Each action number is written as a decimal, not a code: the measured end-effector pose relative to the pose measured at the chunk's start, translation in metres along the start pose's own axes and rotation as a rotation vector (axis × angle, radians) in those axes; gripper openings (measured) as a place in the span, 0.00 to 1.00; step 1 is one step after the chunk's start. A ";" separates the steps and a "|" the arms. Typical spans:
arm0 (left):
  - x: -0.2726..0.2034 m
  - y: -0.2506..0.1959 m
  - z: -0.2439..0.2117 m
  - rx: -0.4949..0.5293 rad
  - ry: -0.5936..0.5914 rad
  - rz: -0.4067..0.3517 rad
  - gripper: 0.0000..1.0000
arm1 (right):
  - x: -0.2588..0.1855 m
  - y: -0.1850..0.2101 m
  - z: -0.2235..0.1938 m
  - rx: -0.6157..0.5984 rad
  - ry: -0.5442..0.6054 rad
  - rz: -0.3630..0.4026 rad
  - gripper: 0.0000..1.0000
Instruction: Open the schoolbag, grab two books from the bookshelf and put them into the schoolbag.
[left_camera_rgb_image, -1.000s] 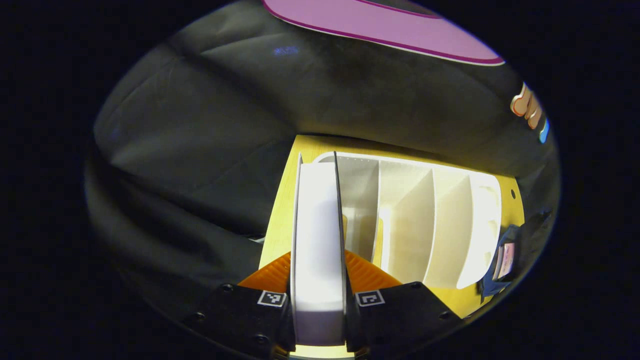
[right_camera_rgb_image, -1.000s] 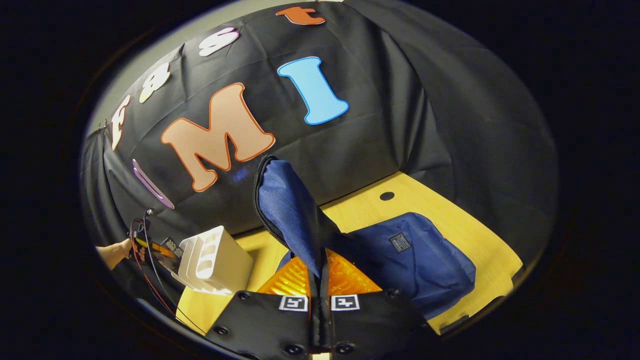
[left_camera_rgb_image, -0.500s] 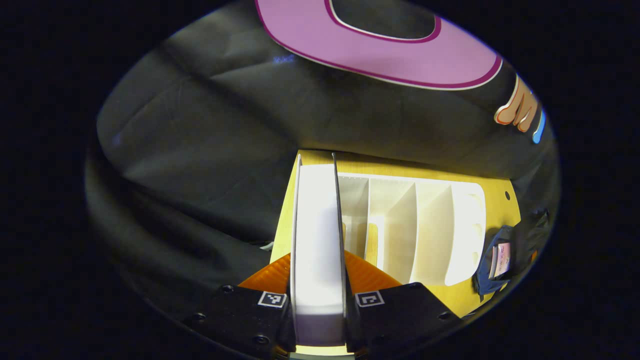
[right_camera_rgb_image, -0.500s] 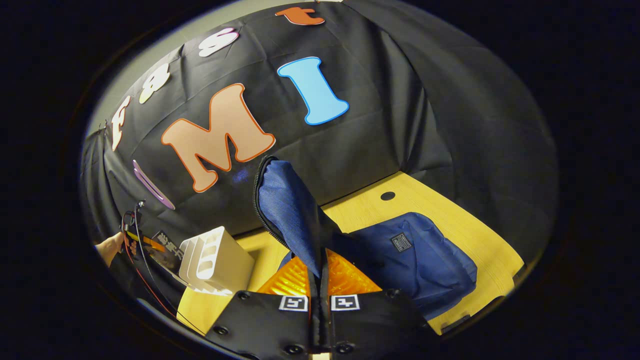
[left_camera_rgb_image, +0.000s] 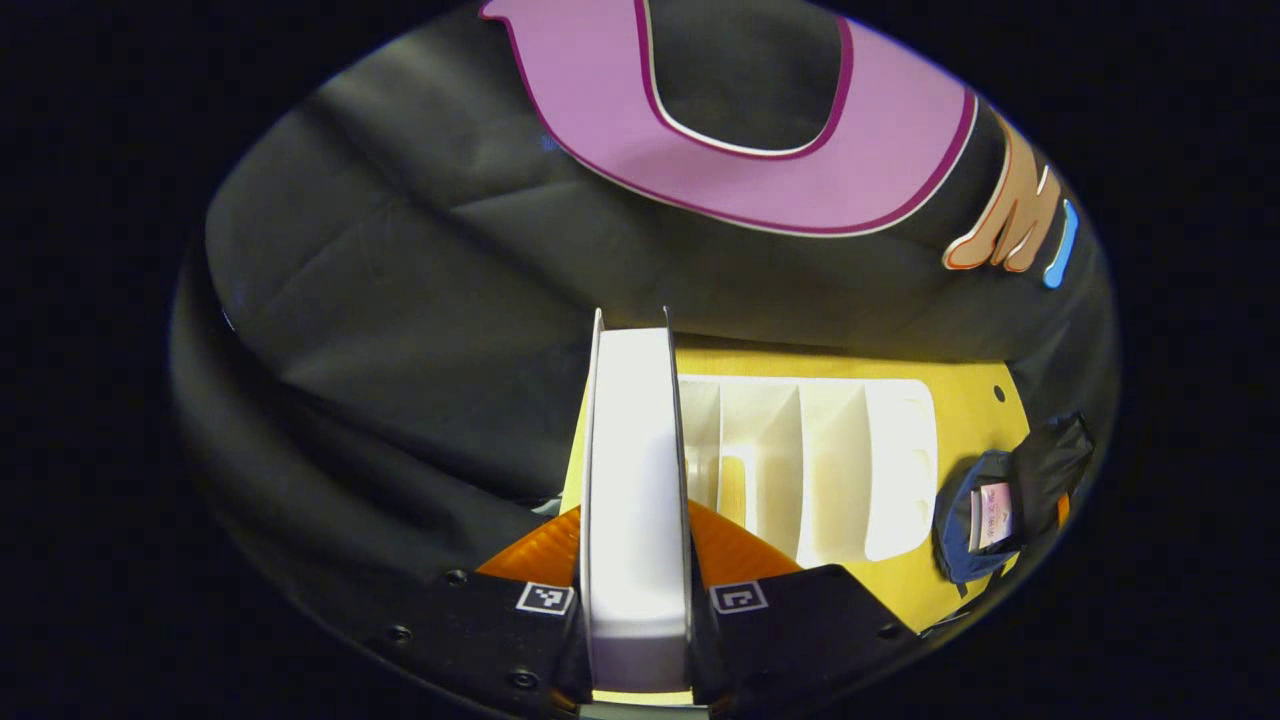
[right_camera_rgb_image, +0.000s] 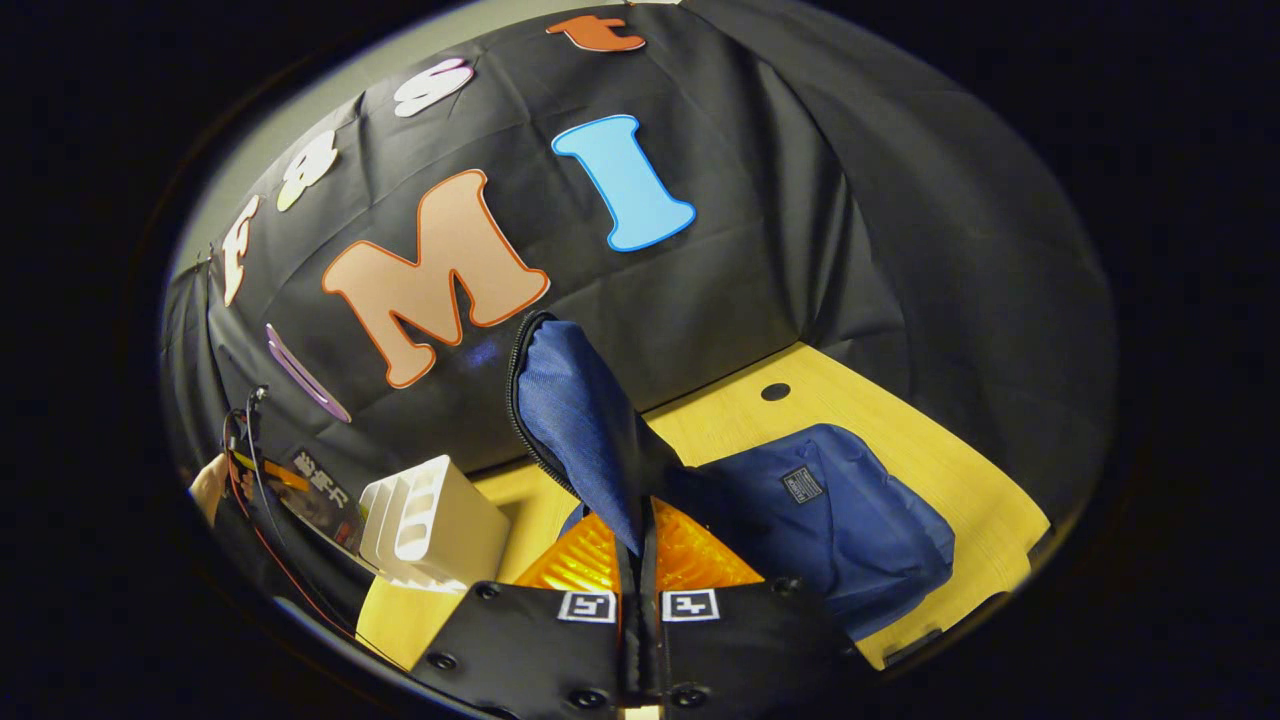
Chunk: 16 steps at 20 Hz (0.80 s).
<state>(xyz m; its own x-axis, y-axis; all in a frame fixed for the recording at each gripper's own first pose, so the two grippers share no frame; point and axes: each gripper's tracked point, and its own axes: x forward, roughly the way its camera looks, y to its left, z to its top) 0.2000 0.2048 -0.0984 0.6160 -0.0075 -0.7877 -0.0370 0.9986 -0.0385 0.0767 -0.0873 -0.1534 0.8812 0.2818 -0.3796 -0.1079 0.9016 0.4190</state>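
Left gripper (left_camera_rgb_image: 637, 600): fingers clamped on a thick book with white page edges and dark covers (left_camera_rgb_image: 636, 480), one finger on each cover; book held edge-on, running straight ahead from the fingers.
Book's place: lifted above the left end of the bookshelf, clear of its slots.
Bookshelf: white plastic rack with upright dividers (left_camera_rgb_image: 810, 460), standing on the yellow wooden worktop (left_camera_rgb_image: 970, 400) near the black cloth wall; slots seen from above, contents of the nearest slot hard to tell.
Right gripper (right_camera_rgb_image: 640, 610): fingers pressed together on the raised flap of the dark blue fabric schoolbag (right_camera_rgb_image: 830, 520); flap (right_camera_rgb_image: 570, 420) held upright, zipper teeth along its left edge.
Schoolbag's place: lying flat on the worktop, right of the bookshelf, well apart from it; small label patch on its front.
Far-off detail in right gripper view: left gripper with book and a hand (right_camera_rgb_image: 208, 485) beside the rack's left side, red cable hanging below.
Far-off detail in left gripper view: blue flap at right edge, beyond the rack.
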 end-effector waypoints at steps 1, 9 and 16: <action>-0.008 0.001 0.003 -0.004 -0.011 -0.003 0.35 | 0.000 0.000 0.000 0.002 0.001 0.000 0.02; -0.048 -0.010 0.021 -0.094 -0.095 -0.088 0.35 | 0.000 -0.001 0.001 0.009 0.002 0.003 0.02; -0.068 -0.054 0.023 -0.179 -0.128 -0.233 0.34 | -0.001 0.000 0.002 0.005 0.006 0.001 0.02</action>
<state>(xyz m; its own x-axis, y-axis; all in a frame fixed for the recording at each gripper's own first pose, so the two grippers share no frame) 0.1783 0.1526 -0.0284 0.7177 -0.2166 -0.6618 -0.0142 0.9456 -0.3250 0.0768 -0.0882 -0.1519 0.8783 0.2851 -0.3838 -0.1069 0.8995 0.4236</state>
